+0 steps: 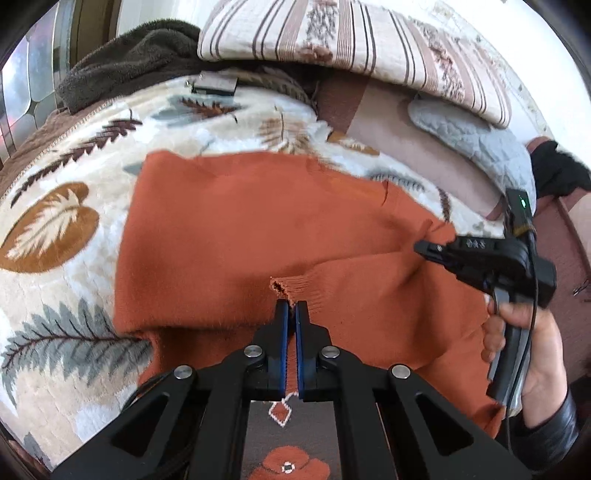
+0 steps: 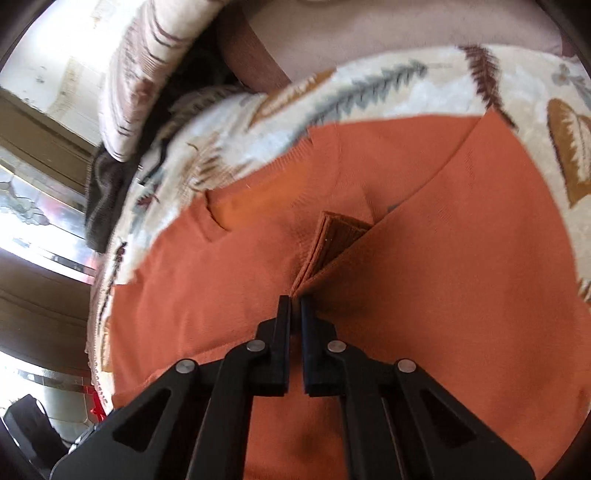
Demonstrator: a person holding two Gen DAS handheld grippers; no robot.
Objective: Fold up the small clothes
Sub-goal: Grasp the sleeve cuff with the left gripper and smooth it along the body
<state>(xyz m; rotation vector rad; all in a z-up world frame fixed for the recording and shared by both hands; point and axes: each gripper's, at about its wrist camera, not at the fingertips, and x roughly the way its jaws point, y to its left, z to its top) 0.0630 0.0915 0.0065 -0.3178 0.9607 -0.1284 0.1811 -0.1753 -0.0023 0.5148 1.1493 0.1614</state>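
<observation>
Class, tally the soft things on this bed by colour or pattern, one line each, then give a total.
Orange sweater: 1
Leaf-print blanket: 1
Striped pillow: 1
Dark brown fleece throw: 1
Grey quilted cushion: 1
Total: 5

— What do we see of our own rig?
— On our left gripper (image 1: 291, 308), black linkage arms, silver pivot screws, blue-edged pads.
— And the right gripper (image 1: 428, 248)?
— Black body, green light, thin cable, bare hand (image 1: 532, 350), glossy black sleeve.
</observation>
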